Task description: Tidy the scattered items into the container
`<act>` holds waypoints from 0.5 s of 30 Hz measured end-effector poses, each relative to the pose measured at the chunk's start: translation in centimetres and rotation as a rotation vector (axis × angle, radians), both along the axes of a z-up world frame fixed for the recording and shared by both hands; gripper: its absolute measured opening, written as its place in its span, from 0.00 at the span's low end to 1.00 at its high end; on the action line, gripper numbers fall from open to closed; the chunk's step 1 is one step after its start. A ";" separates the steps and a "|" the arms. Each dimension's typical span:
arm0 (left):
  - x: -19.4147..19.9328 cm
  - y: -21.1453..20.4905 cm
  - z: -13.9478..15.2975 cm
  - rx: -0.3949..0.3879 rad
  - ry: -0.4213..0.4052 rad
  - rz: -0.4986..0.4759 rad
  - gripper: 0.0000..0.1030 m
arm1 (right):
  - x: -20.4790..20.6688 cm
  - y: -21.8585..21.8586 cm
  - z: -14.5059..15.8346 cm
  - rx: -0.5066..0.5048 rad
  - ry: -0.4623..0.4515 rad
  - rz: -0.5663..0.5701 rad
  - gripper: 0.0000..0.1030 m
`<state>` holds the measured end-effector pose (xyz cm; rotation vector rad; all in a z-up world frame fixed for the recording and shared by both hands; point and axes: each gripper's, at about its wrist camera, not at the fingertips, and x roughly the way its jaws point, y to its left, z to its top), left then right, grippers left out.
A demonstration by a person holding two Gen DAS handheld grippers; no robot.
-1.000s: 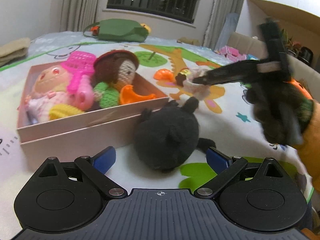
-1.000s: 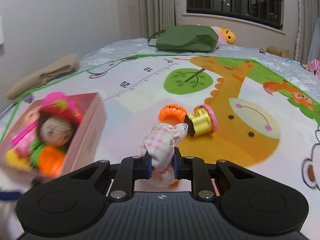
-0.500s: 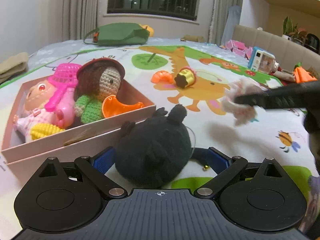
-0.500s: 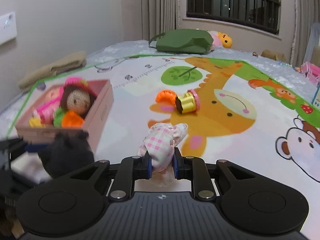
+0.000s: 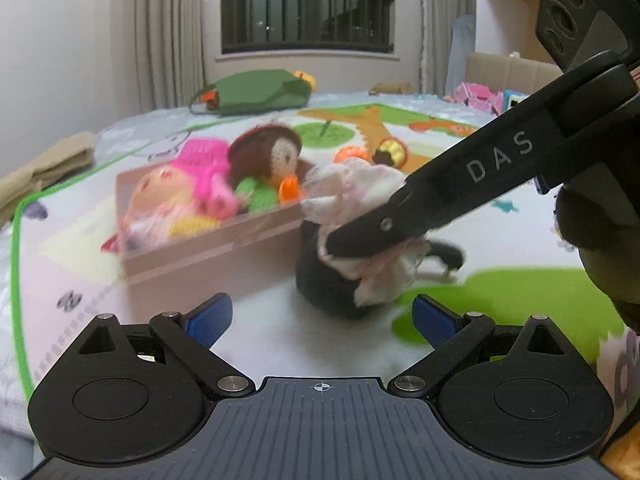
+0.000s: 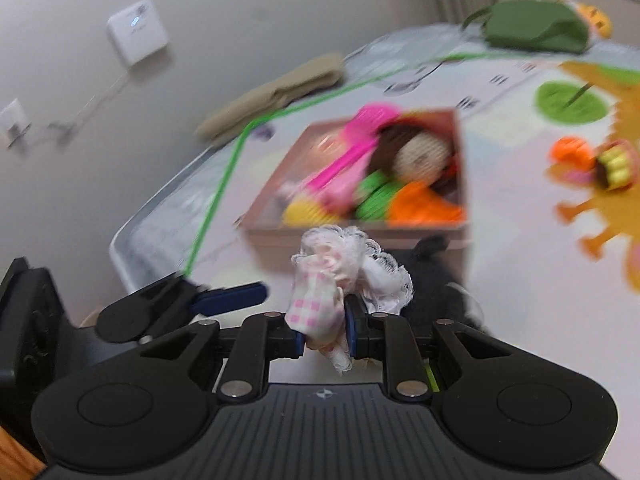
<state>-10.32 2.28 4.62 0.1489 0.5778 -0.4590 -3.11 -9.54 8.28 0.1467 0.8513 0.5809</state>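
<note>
My right gripper (image 6: 325,340) is shut on a pink checked doll dress with lace (image 6: 344,264) and holds it in the air just short of the pink box (image 6: 360,236). The dress also shows in the left wrist view (image 5: 360,196), in front of the black plush toy (image 5: 324,288). The pink box (image 5: 208,252) holds a crochet doll (image 5: 272,156), a pink doll and other toys. My left gripper (image 5: 320,316) is open and empty, its blue pads either side of the black plush on the mat, a little short of it.
An orange toy (image 6: 570,152) and a yellow cupcake toy (image 6: 616,164) lie on the play mat right of the box. A green bag (image 5: 256,92) lies at the far edge. Folded beige cloth (image 6: 276,92) lies left by the wall.
My right gripper has swung left with the dress, from over the open mat to above the black plush by the box. My left gripper has pulled back slightly from the plush.
</note>
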 end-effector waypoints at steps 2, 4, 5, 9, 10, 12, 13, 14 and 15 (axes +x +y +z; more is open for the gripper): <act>-0.5 0.5 -0.6 0.010 0.016 0.003 0.96 | -0.4 1.0 -0.9 -0.016 0.022 0.017 0.18; -0.8 0.7 -1.1 0.013 0.028 0.008 0.96 | -0.7 1.7 -1.7 -0.041 0.039 0.016 0.20; -1.0 0.9 -1.3 0.012 0.031 0.011 0.96 | -0.9 1.9 -1.9 -0.059 0.038 0.012 0.28; -1.2 1.4 -1.8 0.009 0.029 0.032 0.96 | -2.3 1.8 -1.8 -0.096 -0.004 -0.004 0.65; -1.2 1.5 -1.8 0.006 0.028 0.037 0.97 | -2.6 1.5 -1.5 -0.100 -0.015 -0.008 0.65; -1.0 1.5 -2.0 0.002 0.029 0.046 0.96 | -3.2 0.8 -1.0 -0.110 -0.035 -0.025 0.66; -1.0 1.4 -2.0 -0.002 0.030 0.046 0.96 | -3.5 0.3 -0.7 -0.114 -0.046 -0.039 0.68; -0.9 1.2 -2.0 -0.006 0.030 0.043 0.96 | -3.7 -0.4 -0.3 -0.117 -0.060 -0.056 0.71; -0.9 1.0 -2.0 -0.010 0.028 0.037 0.96 | -4.0 -1.2 0.2 -0.117 -0.076 -0.080 0.74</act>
